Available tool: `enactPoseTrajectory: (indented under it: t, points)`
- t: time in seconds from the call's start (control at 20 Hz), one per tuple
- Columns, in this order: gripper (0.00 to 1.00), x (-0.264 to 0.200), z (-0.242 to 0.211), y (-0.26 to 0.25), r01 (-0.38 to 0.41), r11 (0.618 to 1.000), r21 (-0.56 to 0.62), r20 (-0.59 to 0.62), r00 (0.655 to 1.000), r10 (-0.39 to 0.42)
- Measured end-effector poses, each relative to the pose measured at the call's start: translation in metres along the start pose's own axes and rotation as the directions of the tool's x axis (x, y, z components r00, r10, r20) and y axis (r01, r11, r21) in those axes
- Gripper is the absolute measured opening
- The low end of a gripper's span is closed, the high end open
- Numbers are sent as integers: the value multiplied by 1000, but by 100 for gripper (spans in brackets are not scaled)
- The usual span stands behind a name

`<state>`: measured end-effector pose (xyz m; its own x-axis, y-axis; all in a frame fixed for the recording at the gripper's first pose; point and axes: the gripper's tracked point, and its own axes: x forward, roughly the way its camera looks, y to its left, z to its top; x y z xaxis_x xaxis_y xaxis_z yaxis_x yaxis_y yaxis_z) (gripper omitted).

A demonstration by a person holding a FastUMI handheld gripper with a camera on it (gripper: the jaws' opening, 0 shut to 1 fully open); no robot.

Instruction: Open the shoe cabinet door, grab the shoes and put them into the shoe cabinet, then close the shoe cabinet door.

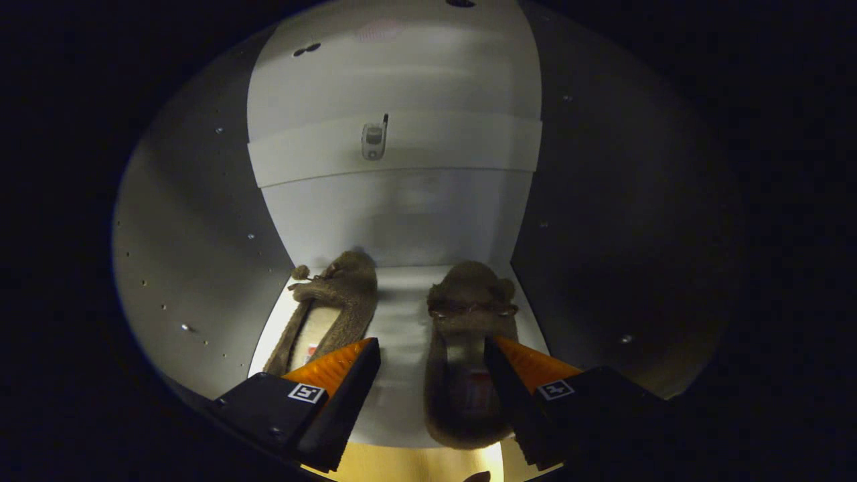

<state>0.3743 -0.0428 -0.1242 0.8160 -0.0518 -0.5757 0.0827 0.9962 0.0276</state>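
Already both shoes (469,335) sit inside the cabinet (395,214) on its floor, toes toward the back wall. Gripper (432,375) spread, empty, beside the right shoe. Left: close door.

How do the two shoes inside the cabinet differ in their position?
The left shoe lies angled, beyond the left finger; the right shoe lies straight, reaching nearer between the open fingers of the gripper. The left insole is lit; the right is shadowed. Both are brown and furry.
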Motion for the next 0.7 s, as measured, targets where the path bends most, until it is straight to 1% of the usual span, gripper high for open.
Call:
enactPoseTrajectory:
  t: [0.1, 0.25, 0.35, 0.5, 0.6, 0.7]
  points:
    - [99, -19, 20, 3, -16, 1000, 20, 91, 996, 15]
    - [98, -57, 46, 1, -23, 1000, 21, 233, 972, 17]
    - [98, -88, 58, 2, -21, 1000, 13, 326, 945, 16]
    - [98, -141, 71, 8, -12, 1000, -7, 460, 888, 14]
    - [98, -181, 71, 13, -11, 1000, -17, 526, 850, 18]
    - [98, -221, 62, 17, -14, 1000, -15, 559, 829, 20]
